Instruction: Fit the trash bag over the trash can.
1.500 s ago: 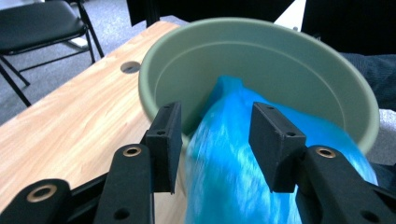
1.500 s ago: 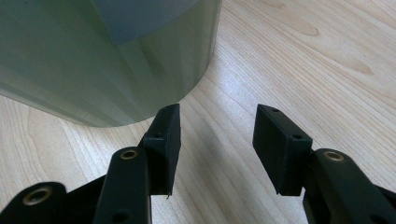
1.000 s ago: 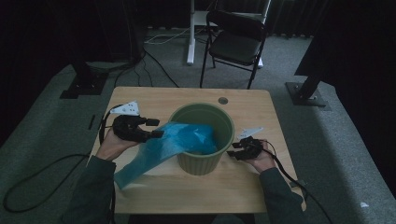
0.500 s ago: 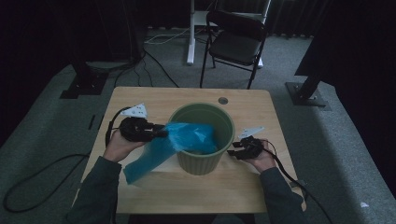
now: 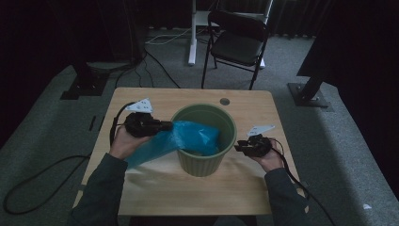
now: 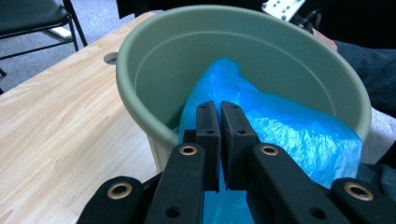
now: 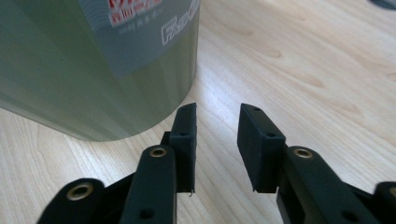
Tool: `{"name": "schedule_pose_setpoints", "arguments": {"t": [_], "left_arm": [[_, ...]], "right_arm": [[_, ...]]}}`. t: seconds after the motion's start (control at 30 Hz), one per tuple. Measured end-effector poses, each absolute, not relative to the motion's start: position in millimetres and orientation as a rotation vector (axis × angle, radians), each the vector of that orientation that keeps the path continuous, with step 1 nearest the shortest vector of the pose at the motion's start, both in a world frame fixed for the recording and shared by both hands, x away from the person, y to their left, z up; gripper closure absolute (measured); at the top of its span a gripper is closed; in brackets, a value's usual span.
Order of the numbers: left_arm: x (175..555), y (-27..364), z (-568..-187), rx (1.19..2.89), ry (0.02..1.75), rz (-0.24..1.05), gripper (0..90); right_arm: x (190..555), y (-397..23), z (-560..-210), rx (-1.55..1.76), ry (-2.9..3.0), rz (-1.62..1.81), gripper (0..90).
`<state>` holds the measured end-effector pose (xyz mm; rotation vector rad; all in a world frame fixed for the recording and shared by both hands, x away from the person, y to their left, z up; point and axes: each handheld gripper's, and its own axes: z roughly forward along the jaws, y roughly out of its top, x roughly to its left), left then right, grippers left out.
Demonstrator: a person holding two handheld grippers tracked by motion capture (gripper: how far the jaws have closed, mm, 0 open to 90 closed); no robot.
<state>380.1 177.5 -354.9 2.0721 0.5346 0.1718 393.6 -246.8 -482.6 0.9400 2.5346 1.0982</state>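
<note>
While left tongs [image 6: 219, 112] pinch blue bag [image 6: 289, 135], right tongs [image 7: 217, 116] gape over wooden table [image 7: 289, 60].

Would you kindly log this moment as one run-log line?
left claw: just closed on blue bag | right claw: closing, nothing between | green bin: upright on table

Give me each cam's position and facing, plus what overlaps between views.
High view: fixed above the person's side, looking forward and down on the table; both forearms, left claw, right claw.
Left gripper view: rides the left claw, facing the green bucket; jaws pinch the blue bag.
Right gripper view: rides the right claw, low beside the bucket's wall; jaws apart, nothing between.
Shared: bucket and tabletop in all three.
</note>
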Motion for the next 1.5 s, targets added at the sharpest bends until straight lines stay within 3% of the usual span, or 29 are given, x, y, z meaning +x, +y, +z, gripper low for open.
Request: {"name": "schedule_pose_setpoints", "arguments": {"t": [0.43, 1.0, 1.5], "left_arm": [[396, 161, -344, 2.055, 0.557, 0.193, 88.9], [411, 146, -330, 2.011, 0.619, 0.258, 89.7], [425, 133, -327, 1.991, 0.681, 0.287, 89.6]], "right_arm": [[387, -263, -457, 0.986, 2.426, 1.172, 75.3], [376, -271, -405, 0.910, 2.309, 1.296, 72.8], [375, -240, -364, 0.754, 2.308, 1.344, 67.0]]}}
